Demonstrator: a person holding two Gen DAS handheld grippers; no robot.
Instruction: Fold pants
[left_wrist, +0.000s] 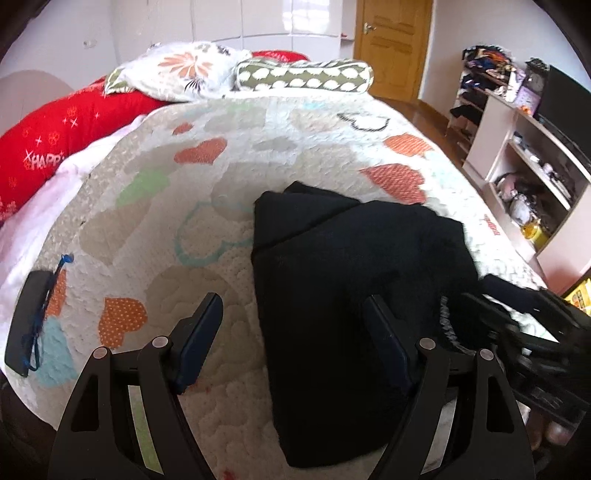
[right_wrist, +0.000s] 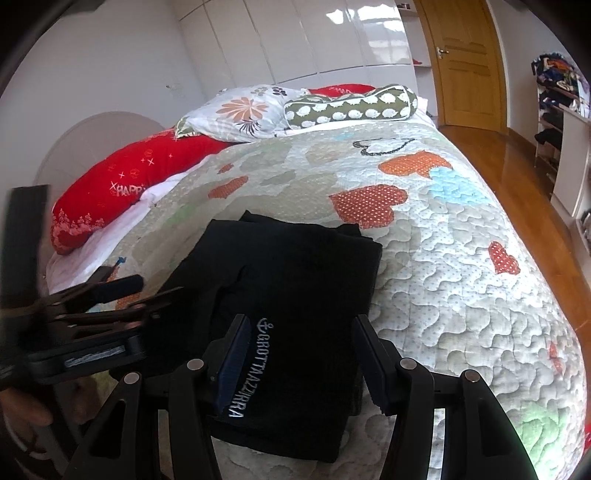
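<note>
The black pants (left_wrist: 343, 280) lie folded into a thick rectangle on the heart-patterned quilt (left_wrist: 229, 155). My left gripper (left_wrist: 291, 310) hangs open just above their near left part, one finger over the quilt and the other over the cloth. In the right wrist view the pants (right_wrist: 295, 273) show white lettering (right_wrist: 247, 369) at the near end. My right gripper (right_wrist: 301, 328) stands open over that end, and its pads do not press the cloth. Each gripper shows in the other's view: the right gripper (left_wrist: 480, 290) at the pants' right edge, the left gripper (right_wrist: 157, 287) at their left edge.
A flat black device with a blue cord (left_wrist: 29, 317) lies on the quilt's left edge. Pillows (right_wrist: 240, 110) and a red cushion (right_wrist: 122, 184) sit at the bed's head. Shelves (left_wrist: 524, 166) stand right of the bed, and a wooden door (right_wrist: 461, 62) is beyond.
</note>
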